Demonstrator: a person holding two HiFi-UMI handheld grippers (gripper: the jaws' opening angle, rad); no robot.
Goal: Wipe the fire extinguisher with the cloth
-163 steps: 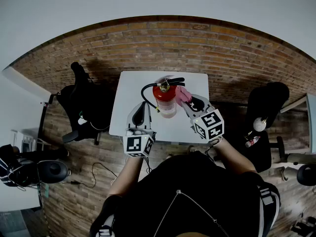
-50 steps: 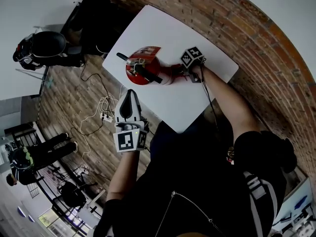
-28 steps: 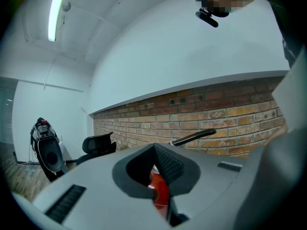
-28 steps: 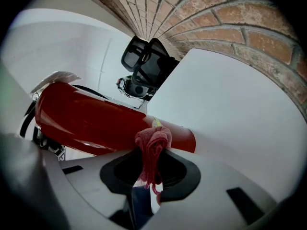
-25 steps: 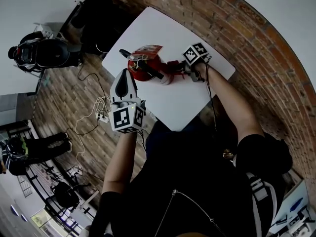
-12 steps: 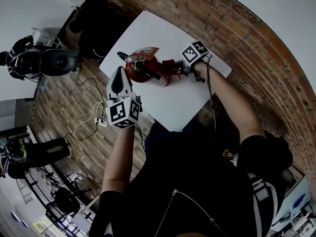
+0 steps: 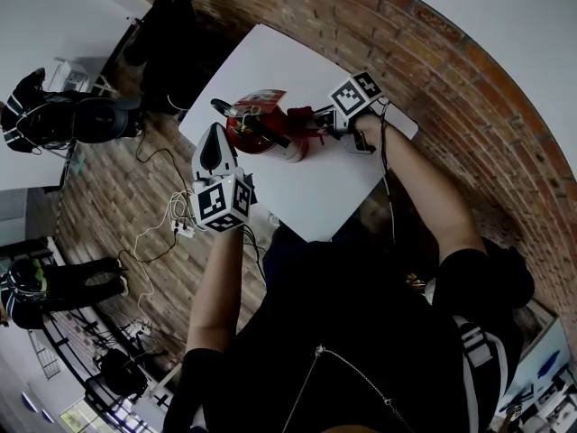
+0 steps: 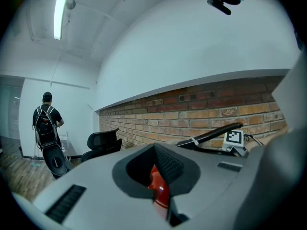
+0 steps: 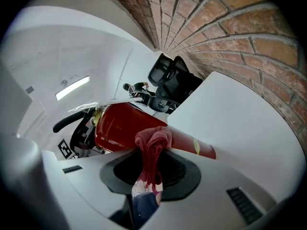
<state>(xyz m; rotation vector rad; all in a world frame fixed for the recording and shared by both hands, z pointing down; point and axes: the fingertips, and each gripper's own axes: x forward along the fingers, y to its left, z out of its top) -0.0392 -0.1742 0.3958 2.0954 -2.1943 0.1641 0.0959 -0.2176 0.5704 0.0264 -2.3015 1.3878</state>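
Right jaws: clamped on the bunched dark-red terry cloth [image 9: 152,145]. A wad pokes out past the tips, so fabric rather than plastic meets the cylinder.
Right gripper [image 9: 149,178]: holds the wad against the side of the red metal fire extinguisher [image 9: 117,126], about midway down the body. Judged mid-wipe.
Left jaws: closed on nothing. The red body shows only through the opening behind the pads.
Left gripper [image 8: 160,176]: just beside the cylinder's other side, below the black lever handle [image 8: 211,134]. Contact cannot be confirmed. Judged placed there to brace against the push of the wipe.
Extinguisher: stands, apparently upright, on the white rectangular table [image 9: 240,109], toward the corner at the head view's left and back from the person's edge.
Progress: judged partway. The cloth is on one flank only, and the top fittings are not covered.
Risk: one-sided pressure could slide or tip the tall cylinder.
Beyond the table: black office chair [image 9: 172,83] on a brick-patterned floor.
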